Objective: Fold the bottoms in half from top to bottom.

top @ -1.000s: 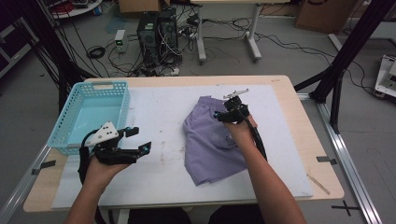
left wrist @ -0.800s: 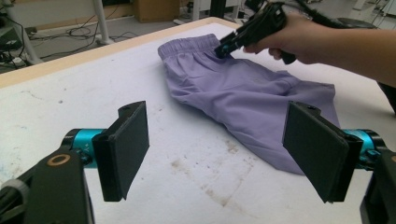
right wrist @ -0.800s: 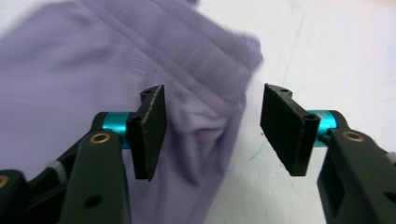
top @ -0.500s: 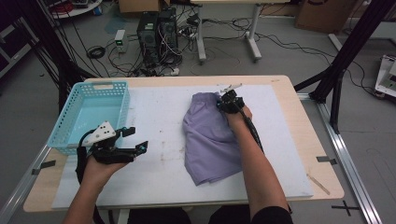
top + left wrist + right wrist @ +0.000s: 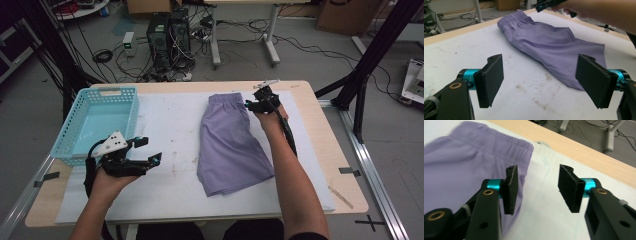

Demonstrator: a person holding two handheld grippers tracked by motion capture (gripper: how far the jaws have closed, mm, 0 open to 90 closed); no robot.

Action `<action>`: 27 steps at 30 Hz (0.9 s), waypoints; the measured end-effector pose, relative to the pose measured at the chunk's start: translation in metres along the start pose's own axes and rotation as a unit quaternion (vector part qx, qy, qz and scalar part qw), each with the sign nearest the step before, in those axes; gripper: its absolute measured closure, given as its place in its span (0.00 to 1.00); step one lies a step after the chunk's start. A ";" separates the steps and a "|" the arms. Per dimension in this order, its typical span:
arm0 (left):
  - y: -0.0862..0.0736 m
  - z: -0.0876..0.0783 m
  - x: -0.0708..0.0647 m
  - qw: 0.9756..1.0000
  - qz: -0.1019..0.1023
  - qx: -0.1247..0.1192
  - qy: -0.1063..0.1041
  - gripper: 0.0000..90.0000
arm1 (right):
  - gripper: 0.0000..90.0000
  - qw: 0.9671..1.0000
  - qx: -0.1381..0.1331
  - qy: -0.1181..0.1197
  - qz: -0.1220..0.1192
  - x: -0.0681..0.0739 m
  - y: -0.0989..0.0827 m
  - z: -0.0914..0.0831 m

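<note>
Purple shorts (image 5: 230, 145) lie flattened; the right gripper (image 5: 252, 104), jaws just reopened and empty, lifts at their two o'clock corner; the left gripper (image 5: 145, 152) idles agape.

Shorts (image 5: 227, 145) lie on the table (image 5: 320, 125), basket (image 5: 95, 125) at left.

We hold the left hand-held gripper (image 5: 145, 152) in the lower left of the high view, our left forearm coming up from the bottom edge, the hand (image 5: 107, 177) wrapped around the body. Its jaws stand wide apart with nothing between them and point toward the frame's centre. Our right arm stretches long from the bottom right up to the upper middle, where the right hand-held gripper (image 5: 250, 104) hangs. Its jaws have just been opening; nothing is between the pads (image 5: 511, 188).
</note>
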State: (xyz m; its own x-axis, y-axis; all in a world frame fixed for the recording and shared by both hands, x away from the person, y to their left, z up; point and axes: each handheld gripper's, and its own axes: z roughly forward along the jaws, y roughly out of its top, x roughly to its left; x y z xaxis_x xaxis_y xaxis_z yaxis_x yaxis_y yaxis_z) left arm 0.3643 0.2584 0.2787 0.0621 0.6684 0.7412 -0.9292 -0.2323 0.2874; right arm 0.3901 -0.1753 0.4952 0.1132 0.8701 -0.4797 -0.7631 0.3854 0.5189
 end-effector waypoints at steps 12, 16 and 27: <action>0.001 0.053 -0.044 0.997 0.030 0.011 -0.074 0.26 | 0.51 0.997 -0.045 0.064 -0.008 0.013 -0.068 -0.103; -0.003 0.092 -0.073 0.990 0.049 0.046 -0.121 0.27 | 0.51 0.997 -0.057 0.056 -0.003 0.008 -0.084 -0.119; -0.034 0.156 -0.131 0.957 0.159 0.177 -0.165 0.78 | 0.51 0.998 -0.052 0.042 0.017 -0.009 -0.103 -0.124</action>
State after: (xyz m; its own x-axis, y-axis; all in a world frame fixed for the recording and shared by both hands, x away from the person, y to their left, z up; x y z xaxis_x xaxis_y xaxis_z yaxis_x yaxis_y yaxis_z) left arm 0.4448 0.0683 0.2667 -0.0365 0.2786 0.9597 -0.7420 -0.6508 0.1607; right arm 0.3892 -0.2608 0.3582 0.0362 0.8518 -0.5226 -0.8281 0.3183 0.4614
